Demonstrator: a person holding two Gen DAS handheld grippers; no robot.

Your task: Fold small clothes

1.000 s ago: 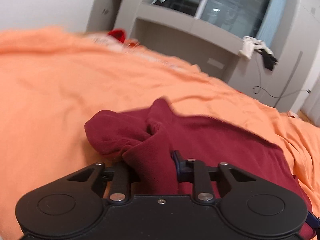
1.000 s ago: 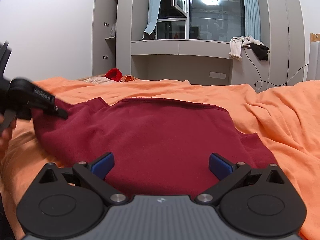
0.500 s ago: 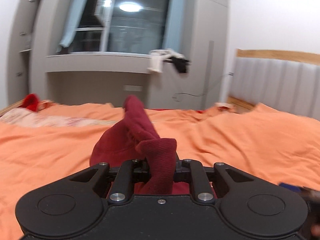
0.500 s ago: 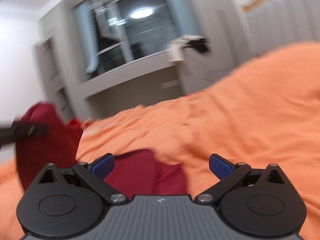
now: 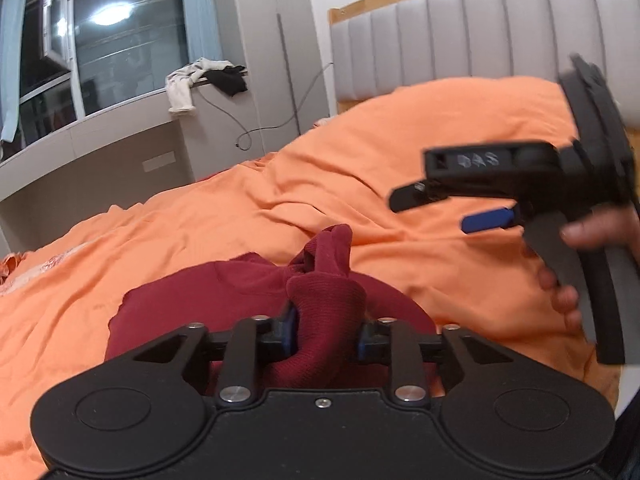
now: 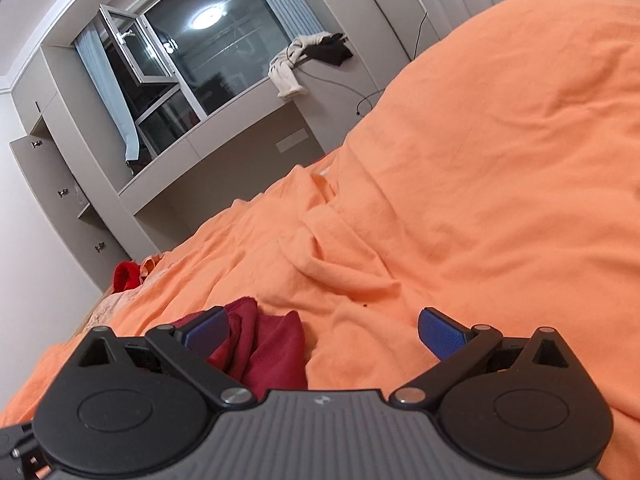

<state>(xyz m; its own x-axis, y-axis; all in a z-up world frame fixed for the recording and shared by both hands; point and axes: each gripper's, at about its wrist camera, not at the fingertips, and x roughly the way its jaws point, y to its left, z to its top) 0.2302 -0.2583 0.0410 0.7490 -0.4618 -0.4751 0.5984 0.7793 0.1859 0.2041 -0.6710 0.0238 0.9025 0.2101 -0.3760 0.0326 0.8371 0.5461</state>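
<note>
**Maroon fold let go mid-bed, with the cloth not yet clear of my left gripper**

Maroon knit is what I see bunched between the blue pads of my left gripper (image 5: 326, 336); its jaws are opening, and the pads look to have drawn off the fabric, though a thick wad sits between them. The maroon garment (image 5: 240, 304) lies on the orange bedspread (image 5: 280, 208), toward the middle of the bed, well short of the padded headboard (image 5: 480, 32). My right gripper (image 6: 322, 334) stands wide apart and holds nothing; 1 of its pads sits just over a loose maroon edge.

Risks, as I judge them: if I pull the left gripper back before the wad drops free, the knit may drag along and undo the fold. The raised tuft could flop the wrong way and leave a lump. The soft, rumpled bedspread may also shift under any pressing.

Containers: I see none here; a red item (image 6: 126, 276) lies at the bed's far edge.
</note>
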